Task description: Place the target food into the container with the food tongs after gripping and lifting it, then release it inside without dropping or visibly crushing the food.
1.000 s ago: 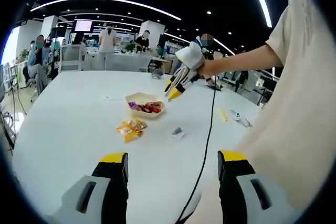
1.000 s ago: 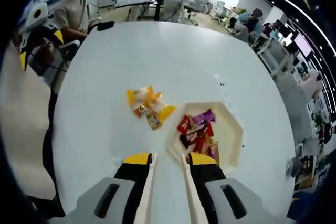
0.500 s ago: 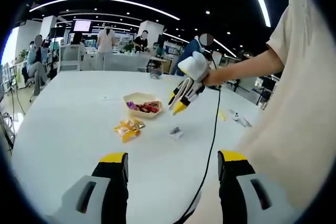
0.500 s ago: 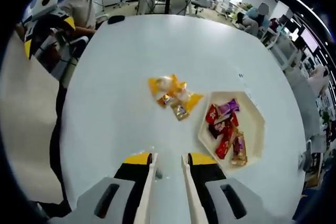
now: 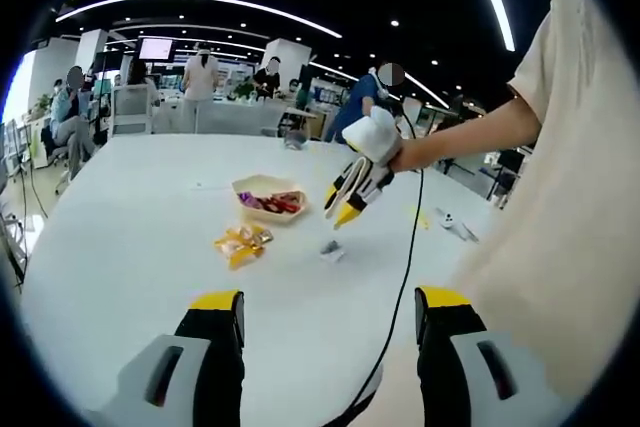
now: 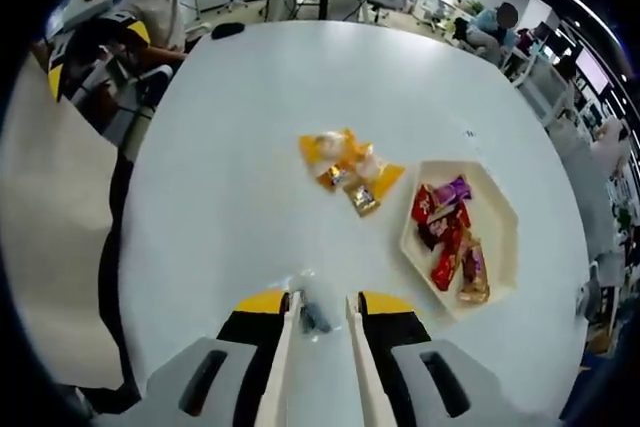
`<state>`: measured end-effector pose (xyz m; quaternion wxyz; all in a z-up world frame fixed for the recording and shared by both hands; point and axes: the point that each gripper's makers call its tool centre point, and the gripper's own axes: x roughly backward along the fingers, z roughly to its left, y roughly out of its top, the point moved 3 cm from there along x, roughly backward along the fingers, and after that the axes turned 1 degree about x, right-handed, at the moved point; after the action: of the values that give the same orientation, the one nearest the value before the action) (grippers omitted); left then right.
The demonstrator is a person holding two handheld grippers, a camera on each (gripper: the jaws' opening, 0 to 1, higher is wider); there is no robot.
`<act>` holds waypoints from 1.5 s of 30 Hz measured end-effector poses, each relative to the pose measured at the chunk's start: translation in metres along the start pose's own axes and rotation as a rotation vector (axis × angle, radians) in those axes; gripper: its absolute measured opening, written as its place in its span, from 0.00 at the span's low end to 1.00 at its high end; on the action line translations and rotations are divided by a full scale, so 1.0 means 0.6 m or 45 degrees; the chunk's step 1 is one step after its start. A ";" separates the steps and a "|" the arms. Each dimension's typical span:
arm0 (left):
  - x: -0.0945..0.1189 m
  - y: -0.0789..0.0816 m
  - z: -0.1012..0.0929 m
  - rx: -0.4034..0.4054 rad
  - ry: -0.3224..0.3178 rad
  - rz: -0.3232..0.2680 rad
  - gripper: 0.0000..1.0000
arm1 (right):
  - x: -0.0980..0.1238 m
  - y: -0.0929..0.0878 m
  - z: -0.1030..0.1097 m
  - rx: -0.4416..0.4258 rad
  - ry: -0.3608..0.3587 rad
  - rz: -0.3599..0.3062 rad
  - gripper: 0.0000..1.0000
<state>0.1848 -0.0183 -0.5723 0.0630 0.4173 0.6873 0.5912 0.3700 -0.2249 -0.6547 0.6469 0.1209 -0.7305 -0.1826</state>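
Observation:
A cream hexagonal tray (image 6: 505, 277) (image 5: 262, 185) holds several red and purple snack bars (image 6: 448, 242). Beside it lie yellow snack packs (image 6: 350, 169) (image 5: 240, 241). A small clear-wrapped dark piece (image 6: 313, 318) (image 5: 330, 249) lies on the white table between the white arms of the food tongs (image 6: 283, 342). My right gripper (image 6: 318, 299) (image 5: 352, 190) is shut on those tongs; their arms stand slightly apart, and contact with the piece is unclear. My left gripper (image 5: 330, 319) (image 6: 95, 55) hangs open near the table edge with nothing in it.
A black cable (image 5: 400, 277) runs from the right gripper down over the white table (image 5: 130, 247). Small items (image 5: 450, 225) lie at the table's right edge. The person's beige sleeve (image 5: 560, 197) is close on the right. Desks, chairs and people are in the background.
The right gripper has drawn back from the tray and come down over the small wrapped piece, which now sits between the tong arms. The left gripper has stayed put and open.

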 end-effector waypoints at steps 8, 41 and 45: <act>0.002 -0.005 -0.004 0.002 -0.001 0.007 0.69 | -0.008 -0.010 0.010 0.009 0.017 0.013 0.27; 0.002 -0.011 -0.015 0.008 0.001 0.020 0.70 | -0.031 -0.037 0.036 0.101 0.043 0.075 0.28; 0.002 -0.012 -0.015 0.012 0.005 0.020 0.70 | -0.036 -0.039 0.037 0.100 0.049 0.080 0.28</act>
<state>0.1753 -0.0237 -0.5751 0.0552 0.4219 0.6868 0.5893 0.3493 -0.2348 -0.6862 0.6609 0.1268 -0.7280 -0.1309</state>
